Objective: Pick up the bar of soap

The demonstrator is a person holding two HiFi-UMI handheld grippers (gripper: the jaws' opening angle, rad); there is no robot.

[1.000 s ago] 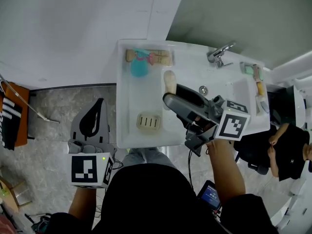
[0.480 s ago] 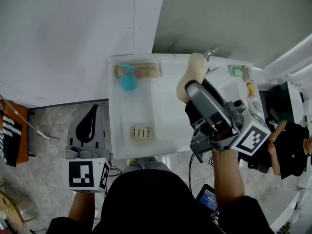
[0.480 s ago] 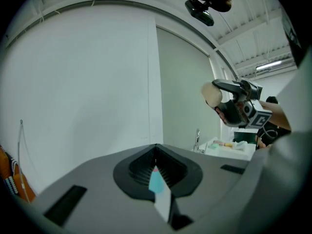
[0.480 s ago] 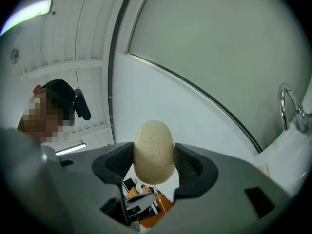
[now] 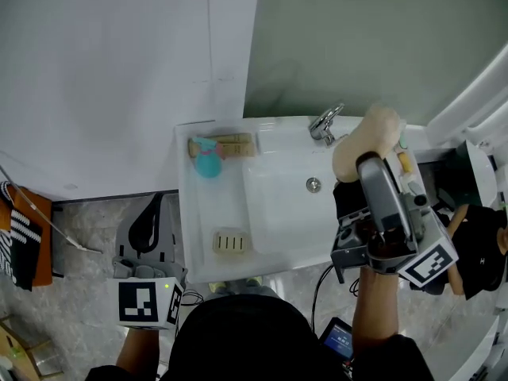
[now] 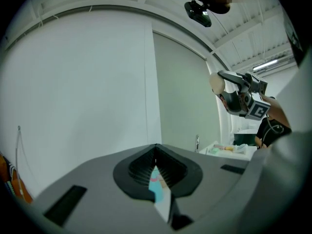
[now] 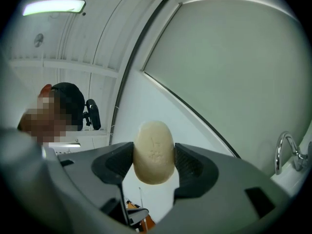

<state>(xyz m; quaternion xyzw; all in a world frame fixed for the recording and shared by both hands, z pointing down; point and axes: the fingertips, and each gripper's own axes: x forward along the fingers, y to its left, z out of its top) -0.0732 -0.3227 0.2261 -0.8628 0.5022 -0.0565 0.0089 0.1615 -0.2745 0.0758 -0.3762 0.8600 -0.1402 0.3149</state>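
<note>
**Near to far.** The left gripper (image 5: 151, 209), its jaws pressed together on nothing, is held low off the front left corner of the sink (image 5: 278, 205). A ribbed soap dish (image 5: 230, 242) is seen on the sink's left ledge. Over the sink's right side the right gripper (image 5: 363, 163) is raised. Its jaws are pinched on the bar of soap (image 5: 370, 136), which is held clear of the sink, right of the tap (image 5: 325, 123) at the back rim.
</note>
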